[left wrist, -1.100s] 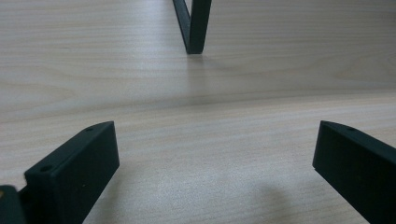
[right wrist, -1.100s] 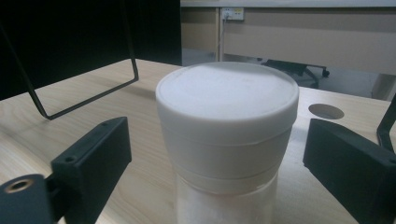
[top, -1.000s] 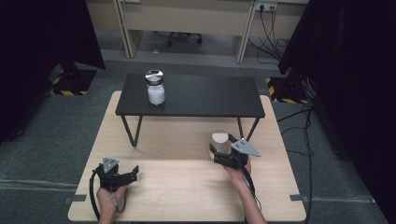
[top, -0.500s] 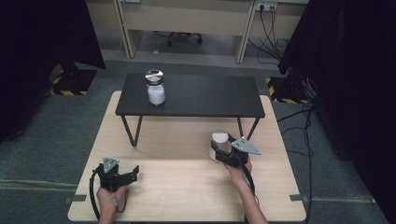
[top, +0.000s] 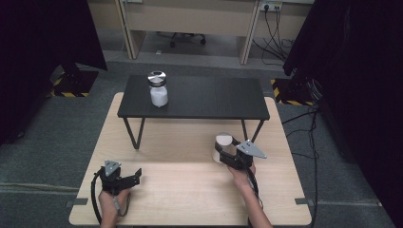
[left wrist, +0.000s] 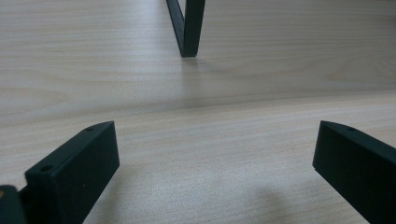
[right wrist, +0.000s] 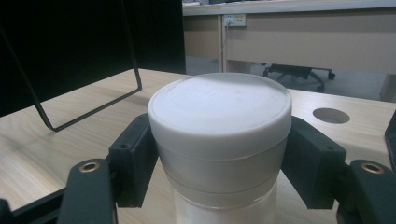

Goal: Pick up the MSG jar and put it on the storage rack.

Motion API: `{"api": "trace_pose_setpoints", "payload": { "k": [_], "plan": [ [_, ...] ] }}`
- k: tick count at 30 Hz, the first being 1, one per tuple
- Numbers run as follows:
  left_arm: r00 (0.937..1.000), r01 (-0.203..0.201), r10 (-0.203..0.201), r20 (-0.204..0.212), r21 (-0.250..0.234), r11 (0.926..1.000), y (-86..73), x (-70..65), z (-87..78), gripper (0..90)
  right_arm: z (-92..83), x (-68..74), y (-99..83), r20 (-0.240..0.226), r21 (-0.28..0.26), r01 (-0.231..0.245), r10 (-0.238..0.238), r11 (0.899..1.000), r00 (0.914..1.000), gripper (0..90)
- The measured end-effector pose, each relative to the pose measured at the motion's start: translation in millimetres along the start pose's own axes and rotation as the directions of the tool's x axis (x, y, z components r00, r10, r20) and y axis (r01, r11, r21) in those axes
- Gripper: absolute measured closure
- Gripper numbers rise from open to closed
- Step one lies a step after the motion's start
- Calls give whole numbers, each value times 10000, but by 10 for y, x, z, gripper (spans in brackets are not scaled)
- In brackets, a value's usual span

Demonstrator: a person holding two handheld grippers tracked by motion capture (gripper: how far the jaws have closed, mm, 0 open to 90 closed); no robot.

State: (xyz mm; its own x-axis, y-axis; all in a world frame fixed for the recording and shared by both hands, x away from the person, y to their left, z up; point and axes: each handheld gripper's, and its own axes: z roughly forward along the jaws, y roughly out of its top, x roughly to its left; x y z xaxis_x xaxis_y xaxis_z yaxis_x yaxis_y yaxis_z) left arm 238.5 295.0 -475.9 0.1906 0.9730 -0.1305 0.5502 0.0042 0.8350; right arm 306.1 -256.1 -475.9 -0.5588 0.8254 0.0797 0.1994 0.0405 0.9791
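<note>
Jar [right wrist: 219, 140] with white lid stands on the tabletop [top: 190, 180], pinched between the right tongs [right wrist: 219, 158], which have just closed; its base is cut off below. Left tongs [left wrist: 215, 168] rest spread, holding nothing.

L tool [top: 139, 174] jaws wide, R tool [top: 219, 155] just clamped shut

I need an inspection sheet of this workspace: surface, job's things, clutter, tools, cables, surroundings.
Surface: light wooden table; a low black bench stands on it.
Job's things: white-lidded jar on the table; second jar on the bench.
Clutter: nothing seen.
Tools: right tool has just closed on the white-lidded jar; left tool open, nothing between its jaws.
Cables: black cable trails from the left tool.
Surroundings: grey carpet, dark curtains, desks behind.
</note>
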Motion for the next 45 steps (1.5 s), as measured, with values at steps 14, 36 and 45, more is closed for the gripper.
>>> {"api": "trace_pose_setpoints", "payload": {
  "k": [14,36,45],
  "plan": [
    [10000,5,-5,-18,78,10000,10,-4,9,0,-77,3,88,-3,342,78,-78,9994,10000,334],
    [10000,-38,38,-16,182,9998,25,-8,20,0,-482,-22,525,405,479,-66,47,9988,9992,334],
    [9999,-41,43,-98,230,9997,31,-23,28,0,-576,-33,778,531,582,-21,-10,9983,9986,334]
  ]
}}
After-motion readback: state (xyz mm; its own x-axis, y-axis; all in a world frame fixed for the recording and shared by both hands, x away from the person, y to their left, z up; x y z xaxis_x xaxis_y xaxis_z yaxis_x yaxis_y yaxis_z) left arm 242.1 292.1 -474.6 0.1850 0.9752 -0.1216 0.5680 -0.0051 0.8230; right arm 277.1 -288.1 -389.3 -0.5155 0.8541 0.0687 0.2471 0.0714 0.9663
